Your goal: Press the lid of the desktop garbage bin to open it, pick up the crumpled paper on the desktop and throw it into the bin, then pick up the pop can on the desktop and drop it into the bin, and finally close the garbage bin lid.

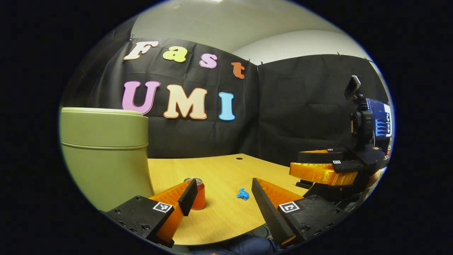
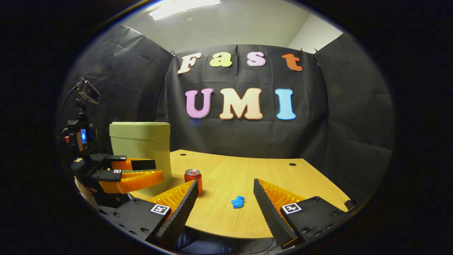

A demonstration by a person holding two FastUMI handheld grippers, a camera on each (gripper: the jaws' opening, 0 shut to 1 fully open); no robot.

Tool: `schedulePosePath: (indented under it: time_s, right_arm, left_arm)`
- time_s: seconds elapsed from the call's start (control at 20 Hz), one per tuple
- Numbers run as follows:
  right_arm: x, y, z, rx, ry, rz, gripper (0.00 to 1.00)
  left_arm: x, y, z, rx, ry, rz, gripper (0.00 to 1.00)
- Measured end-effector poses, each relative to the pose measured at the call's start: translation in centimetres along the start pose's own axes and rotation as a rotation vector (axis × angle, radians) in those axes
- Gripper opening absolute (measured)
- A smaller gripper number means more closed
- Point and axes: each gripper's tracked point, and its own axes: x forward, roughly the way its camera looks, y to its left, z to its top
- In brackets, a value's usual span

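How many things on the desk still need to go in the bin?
2: the can standing beside the bin, and the crumpled paper lying mid-desk to the can's right. Bin's lid is shut.

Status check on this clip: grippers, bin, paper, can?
Left gripper open, empty; right gripper open, empty. Bin lid shut. Crumpled paper and pop can on desktop. Nothing in the way.

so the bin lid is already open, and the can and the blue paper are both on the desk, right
Not quite: the lid sits shut on the bin, as the right gripper view shows. The can and the blue paper are both on the desk.
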Motion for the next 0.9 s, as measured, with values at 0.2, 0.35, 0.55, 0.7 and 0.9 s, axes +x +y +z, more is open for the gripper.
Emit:
schedulePosePath:
  time_s: [0.2,0.35,0.55,0.7,0.9]
  right_arm:
    - [0.2,0.02,-0.5,-0.001,0.017,0.006,0.99]
    - [0.16,0.0,-0.23,0.019,0.01,0.011,0.96]
    - [-0.16,-0.57,-0.08,0.025,0.004,0.001,0.98]
    - [-0.09,-0.65,0.06,0.025,0.003,0.001,0.98]
    - [-0.12,-0.68,-0.14,0.028,0.009,0.003,0.99]
  left_arm:
    - [0.11,0.23,-0.13,-0.003,0.004,0.005,0.93]
    - [0.16,0.1,-0.26,-0.004,0.01,0.0,0.93]
    - [0.15,-0.03,-0.32,-0.012,0.015,-0.002,0.94]
    - [0.07,-0.01,-0.27,-0.007,0.011,0.0,0.93]
    - [0.12,-0.01,-0.14,-0.005,0.007,0.0,0.93]
